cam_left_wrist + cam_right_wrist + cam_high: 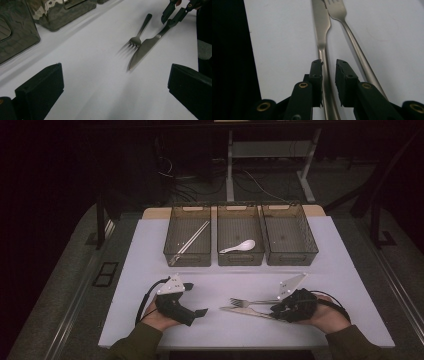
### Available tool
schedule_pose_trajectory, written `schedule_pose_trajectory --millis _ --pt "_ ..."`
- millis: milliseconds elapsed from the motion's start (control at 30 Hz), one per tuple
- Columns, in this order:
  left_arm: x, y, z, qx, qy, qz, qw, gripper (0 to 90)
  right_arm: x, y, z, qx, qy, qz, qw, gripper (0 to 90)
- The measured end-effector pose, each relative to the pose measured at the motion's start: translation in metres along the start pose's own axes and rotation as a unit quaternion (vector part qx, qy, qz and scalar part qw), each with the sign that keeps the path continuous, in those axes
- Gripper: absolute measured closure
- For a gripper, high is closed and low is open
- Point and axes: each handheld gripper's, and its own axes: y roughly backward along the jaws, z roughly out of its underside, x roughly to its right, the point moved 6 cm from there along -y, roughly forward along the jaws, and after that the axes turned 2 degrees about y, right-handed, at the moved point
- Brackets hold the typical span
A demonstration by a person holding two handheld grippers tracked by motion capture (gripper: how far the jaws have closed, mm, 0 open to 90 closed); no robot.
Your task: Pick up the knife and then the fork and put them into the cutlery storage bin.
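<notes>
A: While the white bench (150,270) is lying lit in front of the person, what is sitting at its far edge?

B: Three see-through bins are standing side by side. The left bin (187,236) is holding a pair of chopsticks (190,242) slanted across it, and the middle bin (240,237) is holding a white spoon (240,246). The right bin (289,236) is standing just beside the middle one.

A: And the left tongs (192,299)?

B: They are resting in the left hand near the bench's front edge, well apart from the cutlery. In the left gripper view their two black pads (41,87) are standing wide with bare bench between them.

A: What are the right tongs (329,75) doing?

B: They are pointing along the knife (322,30), which is lying flat on the bench, blade toward the left tongs. The jaws are standing narrow, one on each side of the knife's handle. The left pad is sitting at the handle, while a slim gap is showing on the other side, so they are not clamping it.

A: And the fork (352,37)?

B: It is lying just beside the knife, on its far side in the high view, nearly parallel, tines pointing the same way as the blade.
</notes>
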Motion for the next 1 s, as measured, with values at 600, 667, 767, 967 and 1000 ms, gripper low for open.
schedule_pose_trajectory --millis 600,667,767,967,1000 --pt "0.001 -0.001 0.0 -0.002 -0.004 0.004 1.0 0.0 -0.003 -0.026 -0.024 -0.146 0.053 0.008 0.9878 77.5" --pt "0.001 -0.001 0.0 -0.003 -0.004 0.005 1.0 0.0 -0.004 -0.027 -0.026 -0.156 0.056 0.009 0.9862 77.8" --pt "0.001 -0.001 0.0 -0.004 -0.004 0.005 1.0 0.0 -0.004 -0.028 -0.028 -0.171 0.067 0.011 0.983 78.2" --pt "0.002 -0.002 0.0 -0.005 -0.005 0.005 1.0 0.0 -0.004 -0.03 -0.03 -0.187 0.075 0.013 0.9794 79.2" --pt "0.002 -0.002 0.001 -0.005 -0.005 0.005 1.0 0.0 -0.004 -0.03 -0.03 -0.187 0.072 0.01 0.9797 79.3"
